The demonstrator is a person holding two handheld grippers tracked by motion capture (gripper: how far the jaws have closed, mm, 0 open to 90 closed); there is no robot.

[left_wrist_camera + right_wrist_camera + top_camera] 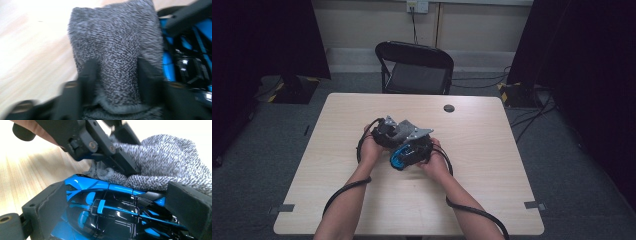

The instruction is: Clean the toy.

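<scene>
Cloth (117,50) pinched in left gripper (116,72), touching car (112,212) btwn right gripper (120,207) jaws.

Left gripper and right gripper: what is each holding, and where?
Left gripper clamps the grey cloth near its hem. Right gripper grips the blue toy car by its sides.

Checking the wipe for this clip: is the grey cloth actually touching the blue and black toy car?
Touching. The right gripper view shows the grey cloth, pinched by the left gripper, lying against the upper edge of the toy car, with no gap between them.
</scene>
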